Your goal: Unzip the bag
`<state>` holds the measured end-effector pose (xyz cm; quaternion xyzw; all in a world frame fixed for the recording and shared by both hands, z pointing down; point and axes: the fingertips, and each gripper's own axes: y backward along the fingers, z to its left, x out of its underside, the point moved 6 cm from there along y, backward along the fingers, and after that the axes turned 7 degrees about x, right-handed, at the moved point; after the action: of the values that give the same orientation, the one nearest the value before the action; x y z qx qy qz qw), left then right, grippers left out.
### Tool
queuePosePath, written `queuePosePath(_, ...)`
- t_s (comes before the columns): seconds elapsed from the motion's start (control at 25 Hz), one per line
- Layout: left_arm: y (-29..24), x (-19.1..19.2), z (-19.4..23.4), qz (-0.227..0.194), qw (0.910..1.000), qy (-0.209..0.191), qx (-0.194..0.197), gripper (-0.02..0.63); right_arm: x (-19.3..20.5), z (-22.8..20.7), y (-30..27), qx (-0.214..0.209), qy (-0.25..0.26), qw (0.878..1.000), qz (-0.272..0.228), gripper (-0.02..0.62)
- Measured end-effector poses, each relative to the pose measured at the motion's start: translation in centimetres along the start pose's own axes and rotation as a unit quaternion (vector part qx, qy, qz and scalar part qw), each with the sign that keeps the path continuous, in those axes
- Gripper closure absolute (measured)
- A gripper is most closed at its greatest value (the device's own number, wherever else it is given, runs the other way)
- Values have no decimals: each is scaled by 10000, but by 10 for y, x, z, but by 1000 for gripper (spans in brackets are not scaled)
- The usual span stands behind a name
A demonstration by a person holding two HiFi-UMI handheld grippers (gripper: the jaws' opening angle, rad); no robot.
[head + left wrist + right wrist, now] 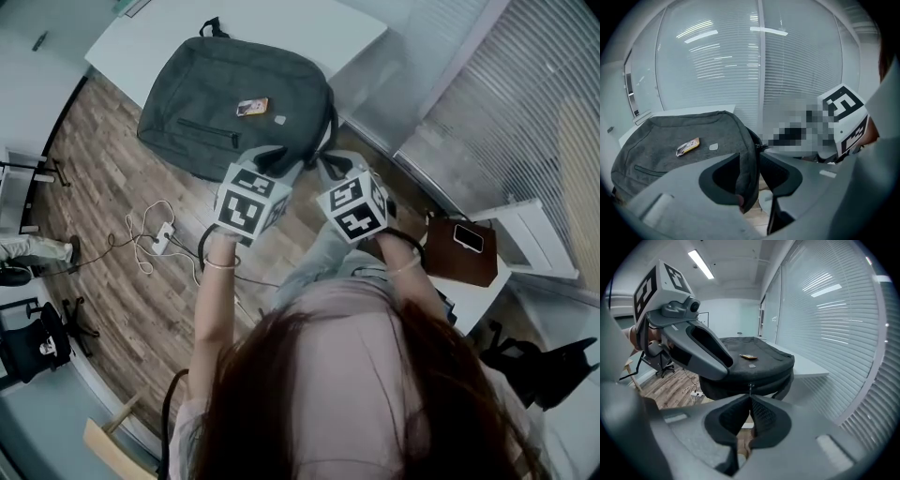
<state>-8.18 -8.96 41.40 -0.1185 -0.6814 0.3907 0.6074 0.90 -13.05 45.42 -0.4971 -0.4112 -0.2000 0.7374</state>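
**Bag (234, 103) being set up for unzipping, a tool at each side of its near end**
The bag is being kept flat on the white table (309, 28), its near end overhanging the edge. At left, that end's rim is being straddled by the left tool (749, 159), jaws wide apart and not visibly pressing, probably to brace the bag. At right, the zipper pull (750, 389) is being pinched by the right tool (750, 399), jaws together, ready for drawing.

Head view looks steeply down; gripper views look along jaws, close; all share bag (216, 84).
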Motion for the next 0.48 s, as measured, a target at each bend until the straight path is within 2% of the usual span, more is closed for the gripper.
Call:
queuePosePath(0.24, -22, 9, -1, 713, 9971, -247, -109, 485, 2, 0, -1, -211, -60, 9997, 76, 588)
queuePosePath(0.48, -23, 10, -1, 629, 9976, -295, 7, 528, 4, -6, -3, -219, 33, 9997, 53, 588)
